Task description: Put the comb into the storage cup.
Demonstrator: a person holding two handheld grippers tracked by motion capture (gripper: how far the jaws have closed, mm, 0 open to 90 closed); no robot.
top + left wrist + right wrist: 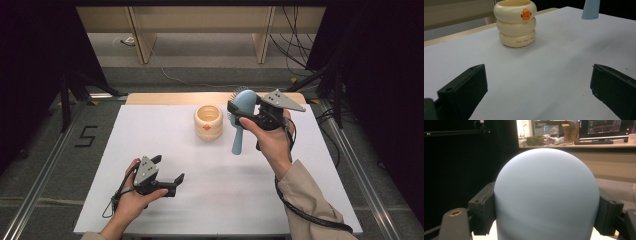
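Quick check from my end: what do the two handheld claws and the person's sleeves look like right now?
Both claws are black, each with two blocky black jaws. The left claw and the right claw each carry a grey three-cornered plate on top, dotted with small dark holes. A black cable trails from each: a thin loop by the left hand, a thicker one along the right forearm. The right sleeve is beige; a beige cuff edge shows at the left wrist.

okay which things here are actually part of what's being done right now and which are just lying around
In use:
- right gripper, fingers shut on the blue hairbrush, held up handle-down over the table
- cream ring-shaped holder, nearest the brush and a likely target
- left gripper, fingers open, resting low on the white table

Lying about:
- cables on the floor beyond the table
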